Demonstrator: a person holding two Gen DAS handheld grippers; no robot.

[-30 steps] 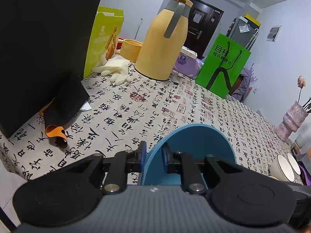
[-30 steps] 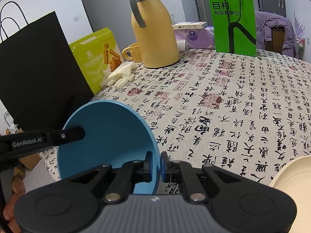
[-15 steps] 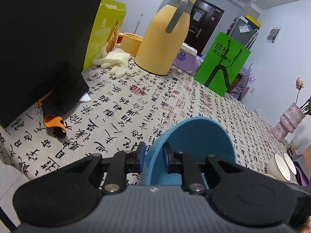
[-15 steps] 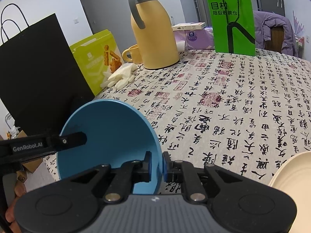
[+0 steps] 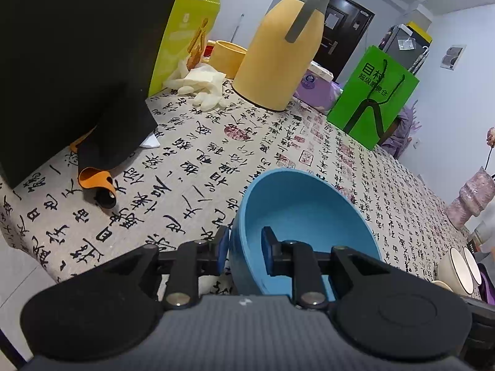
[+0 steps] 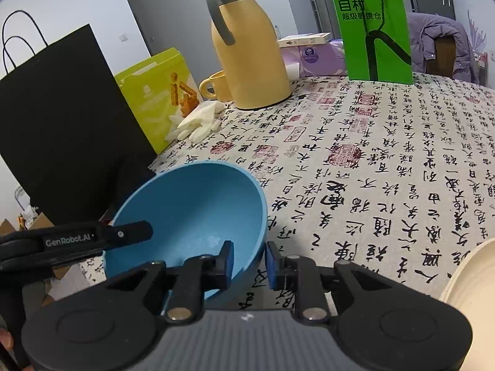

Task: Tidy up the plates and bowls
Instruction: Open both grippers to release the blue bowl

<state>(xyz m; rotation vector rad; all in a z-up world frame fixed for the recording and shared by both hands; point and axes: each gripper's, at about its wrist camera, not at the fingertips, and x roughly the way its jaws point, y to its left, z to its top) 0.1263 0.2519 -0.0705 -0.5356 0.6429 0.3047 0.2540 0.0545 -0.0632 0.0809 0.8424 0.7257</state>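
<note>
Left gripper (image 5: 245,252): jaws opening, set astride the near-left rim of the blue bowl (image 5: 304,216), one finger outside the wall and one inside; a gap shows at each pad, so the rim sits between them without being pinched.
Right gripper (image 6: 247,261): jaws opening, astride the near-right rim of the same blue bowl (image 6: 191,216); pads look just clear of the wall.
Blue bowl: one, upright on the calligraphy-print tablecloth (image 6: 386,170) near the table's front-left corner, between the two grippers.
Cream plate (image 6: 470,281): one, at the right edge of the right wrist view, cut off by the frame.
White bowls (image 5: 458,267): two, dark-rimmed, tilted together at the far right of the left wrist view, partly cut off.
Black paper bag (image 6: 65,123): one, standing close behind and left of the bowl; it hides much of the table edge.
Orange-and-black cloth item (image 5: 96,182): lies at the bag's foot; what it is cannot be told.
Green snack box (image 6: 157,99): one, beside the bag.
White gloves (image 6: 198,122): heaped in front of the box; count unclear.
Yellow thermos jug (image 6: 250,52): one, upright, well behind the bowl.
Yellow mug (image 6: 216,86): one, partly hidden by the jug.
Green paper bag (image 6: 372,27): one, upright at the far edge.
Purple tissue pack (image 6: 312,55): behind the jug, with a flat box on top.
Pink vase (image 5: 473,198): far right, cut off.
</note>
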